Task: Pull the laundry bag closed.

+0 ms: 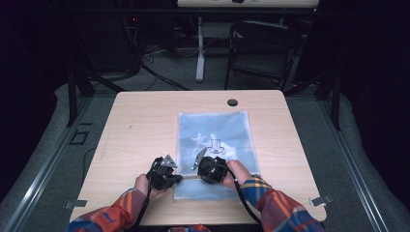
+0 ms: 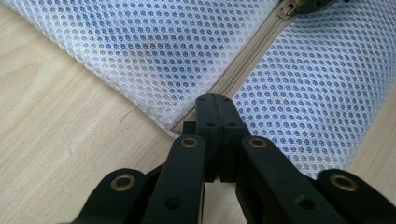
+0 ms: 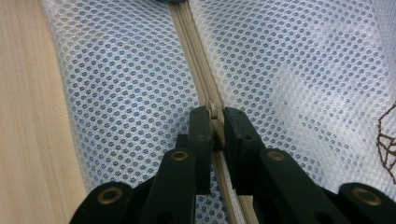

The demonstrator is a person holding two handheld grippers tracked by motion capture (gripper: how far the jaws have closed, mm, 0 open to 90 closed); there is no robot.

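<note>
Mesh bag [image 1: 215, 145] lying flat on the desk [image 1: 140, 121], right of centre, its near end close to the desk's front edge and its far end towards the round hole [image 1: 232, 102] near the back edge. A beige zip [image 2: 243, 70] runs across the bag's near end. Left gripper [image 1: 178, 180], held in the person's left hand [image 1: 144, 184], at the bag's near left corner; in the left gripper view its jaws stand together, tips at the zip's end where the mesh meets bare wood, and whether they pinch the tape cannot be told. Right gripper [image 1: 205, 169], held in the right hand [image 1: 238, 170], over the bag's near end, just beside the left one; in the right gripper view [image 3: 214, 122] its jaws are clamped on the zip pull [image 3: 213, 112], which sits between the two pads on the zip line [image 3: 196, 56]. Blue contents show through the white mesh. A dark printed figure [image 1: 215, 145] marks the bag's middle. Both sleeves are plaid; a cable trails from each gripper towards the front edge
</note>
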